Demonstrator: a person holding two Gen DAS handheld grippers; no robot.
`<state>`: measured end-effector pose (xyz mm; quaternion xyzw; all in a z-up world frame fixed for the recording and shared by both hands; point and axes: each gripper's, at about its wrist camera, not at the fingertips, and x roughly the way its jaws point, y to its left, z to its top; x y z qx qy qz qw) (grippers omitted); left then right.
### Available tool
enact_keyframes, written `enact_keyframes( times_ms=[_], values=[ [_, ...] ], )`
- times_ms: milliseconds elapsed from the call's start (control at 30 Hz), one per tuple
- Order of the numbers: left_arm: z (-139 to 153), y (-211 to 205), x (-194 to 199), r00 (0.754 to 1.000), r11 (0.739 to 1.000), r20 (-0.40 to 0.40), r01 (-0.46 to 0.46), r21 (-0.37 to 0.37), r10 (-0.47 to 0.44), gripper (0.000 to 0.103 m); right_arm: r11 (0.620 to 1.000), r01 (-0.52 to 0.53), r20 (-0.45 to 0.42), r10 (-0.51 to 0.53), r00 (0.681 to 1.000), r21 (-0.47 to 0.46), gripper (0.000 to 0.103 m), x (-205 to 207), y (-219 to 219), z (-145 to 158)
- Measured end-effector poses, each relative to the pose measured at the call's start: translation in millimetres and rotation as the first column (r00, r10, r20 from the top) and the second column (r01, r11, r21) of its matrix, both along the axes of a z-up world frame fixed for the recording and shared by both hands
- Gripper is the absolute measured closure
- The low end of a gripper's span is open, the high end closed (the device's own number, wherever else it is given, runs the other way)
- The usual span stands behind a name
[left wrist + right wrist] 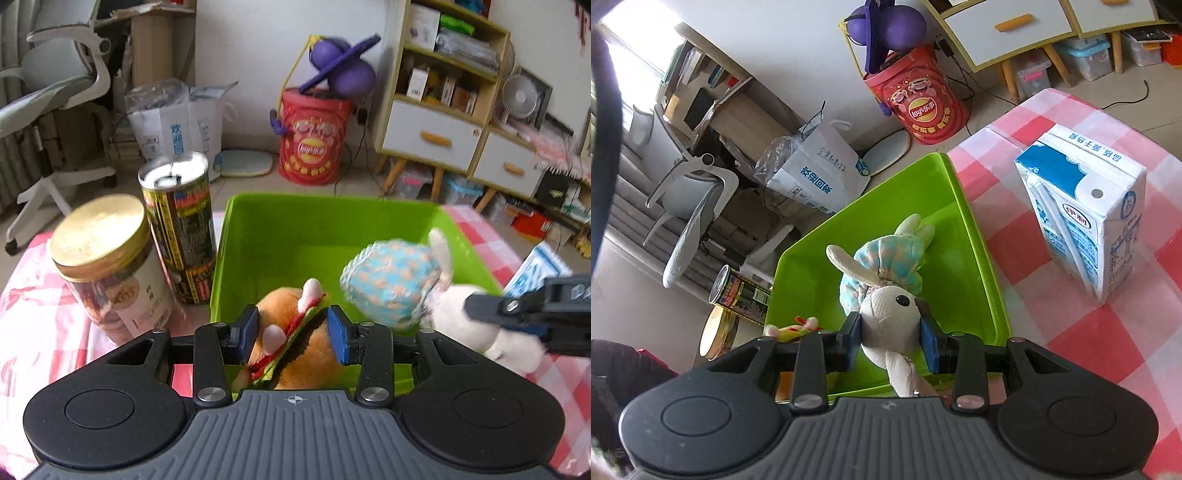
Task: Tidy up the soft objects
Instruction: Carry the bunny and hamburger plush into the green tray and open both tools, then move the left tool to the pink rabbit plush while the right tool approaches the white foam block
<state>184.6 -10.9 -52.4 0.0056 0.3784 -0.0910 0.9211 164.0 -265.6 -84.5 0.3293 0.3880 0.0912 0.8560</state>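
Gold caps the clear plastic jar (110, 266) at the far left of the pink-and-white checked tablecloth (44, 332); just to its right stands a tall dark printed can (181, 229) with a silver top, close against the left wall of the green bin (332, 229); over the bin's near left corner the left gripper (291, 334) holds a plush hamburger (295, 332), its blue pads (338, 334) pressing the bun from both sides so the jaws stand partly spread around the toy; red and green felt layers run slantwise between the pads; to the right, a white plush rabbit (461, 314) in a blue dotted bonnet hangs above the bin's right half, pinched at the head by the right gripper (891, 341); in the right wrist view the rabbit's head bulges between narrow-set pads (929, 343), its ears pointing toward the bin's far wall; the two toys are near each other but apart; farthest right, on the cloth beside the bin, stands a blue-and-white milk carton (1086, 221), upright and well clear of both grippers.
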Motion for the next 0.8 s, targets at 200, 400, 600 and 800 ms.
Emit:
enact_keyframes(
  times_ms=[200,400,600,800],
  values=[
    [3.5,-1.1,-11.8,1.0,1.0,0.014,0.012,-0.011,-0.012,0.054,1.0,-0.023,0.004,0.023,1.0,0.005,0.078,-4.5,1.2,6.6],
    [12.8,-1.2,-30.7,0.999,1.0,0.036,-0.004,0.007,0.003,0.038,1.0,-0.018,0.019,0.018,1.0,0.011,0.056,-11.2,-2.5,19.7],
    [28.9,0.3,-60.9,0.998,1.0,0.06,0.0,0.023,-0.001,0.024,0.998,-0.047,0.036,0.048,0.998,-0.028,0.047,-28.1,5.7,38.8],
    [43.1,3.1,-90.9,0.999,1.0,0.041,-0.002,0.021,0.001,0.017,0.994,-0.067,0.067,0.073,0.995,-0.087,0.04,-56.2,14.7,65.5]
  ],
)
